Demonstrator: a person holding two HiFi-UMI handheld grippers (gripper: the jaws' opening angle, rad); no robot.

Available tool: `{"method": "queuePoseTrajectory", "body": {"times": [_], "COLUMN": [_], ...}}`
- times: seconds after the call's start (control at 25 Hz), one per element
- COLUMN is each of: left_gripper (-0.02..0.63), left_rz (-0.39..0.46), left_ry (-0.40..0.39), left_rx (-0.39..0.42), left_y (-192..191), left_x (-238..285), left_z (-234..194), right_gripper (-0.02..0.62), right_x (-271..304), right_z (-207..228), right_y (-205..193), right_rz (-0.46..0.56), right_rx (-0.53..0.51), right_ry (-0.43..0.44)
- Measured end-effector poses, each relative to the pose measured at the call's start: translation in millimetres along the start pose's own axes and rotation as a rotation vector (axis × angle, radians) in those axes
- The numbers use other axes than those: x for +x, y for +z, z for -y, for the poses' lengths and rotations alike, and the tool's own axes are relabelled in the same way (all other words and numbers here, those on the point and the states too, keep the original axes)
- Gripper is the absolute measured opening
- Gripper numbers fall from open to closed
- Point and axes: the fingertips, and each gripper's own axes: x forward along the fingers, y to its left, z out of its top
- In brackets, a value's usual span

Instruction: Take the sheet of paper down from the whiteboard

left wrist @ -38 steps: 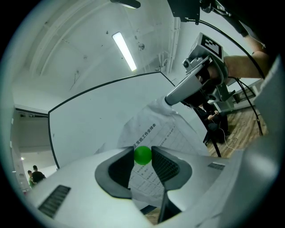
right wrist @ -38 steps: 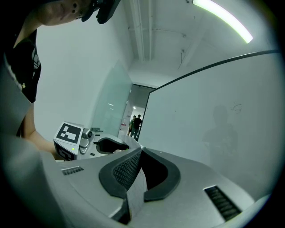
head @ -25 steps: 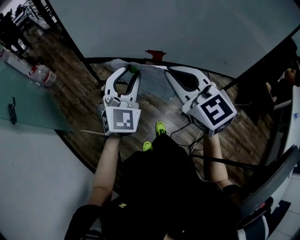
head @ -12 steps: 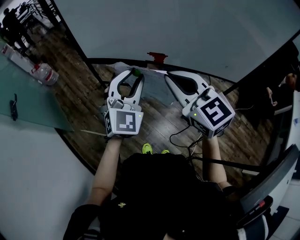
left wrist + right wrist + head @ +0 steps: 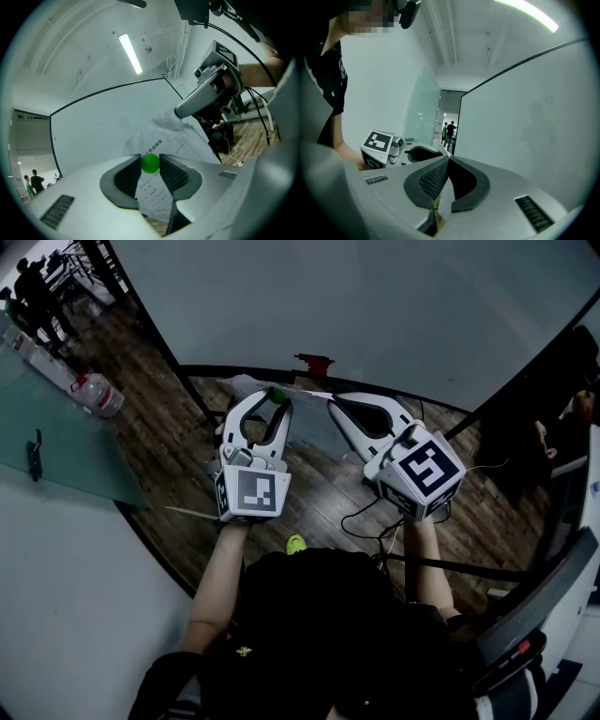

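The sheet of paper (image 5: 307,418) hangs between my two grippers in front of the whiteboard (image 5: 375,306). My left gripper (image 5: 277,396) is shut on a small green magnet (image 5: 277,395). In the left gripper view the magnet (image 5: 150,163) sits between the pads, with the printed, creased paper (image 5: 164,143) just behind it. My right gripper (image 5: 334,401) is shut on the paper's other edge. In the right gripper view a strip of paper (image 5: 445,192) is pinched between the closed pads, and the whiteboard (image 5: 534,117) fills the right side.
A red object (image 5: 314,360) sits at the whiteboard's lower edge. A water bottle (image 5: 98,395) and a glass panel (image 5: 56,446) are at the left. Cables (image 5: 375,517) trail over the wooden floor, people stand at the far left (image 5: 33,287), and a chair (image 5: 544,606) is at the right.
Both grips stay as they were and the grippers have barely shifted. The person's yellow-green shoes have drawn back under the body.
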Motion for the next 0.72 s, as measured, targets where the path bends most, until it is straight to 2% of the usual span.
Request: {"method": "queuePoseTrajectory", "body": {"times": [0.72], "left_gripper": [0.143], "left_rz": [0.012], "left_ry": [-0.006], "left_rx": [0.005], "left_y": [0.8], "left_x": [-1.2], "left_z": [-4.2], "right_gripper": [0.012], "right_x": [6.4], "right_z": [-4.7], "right_y": [2.5], "right_rz": [0.016], "right_rx": [-0.019], "right_ry": [0.001]}}
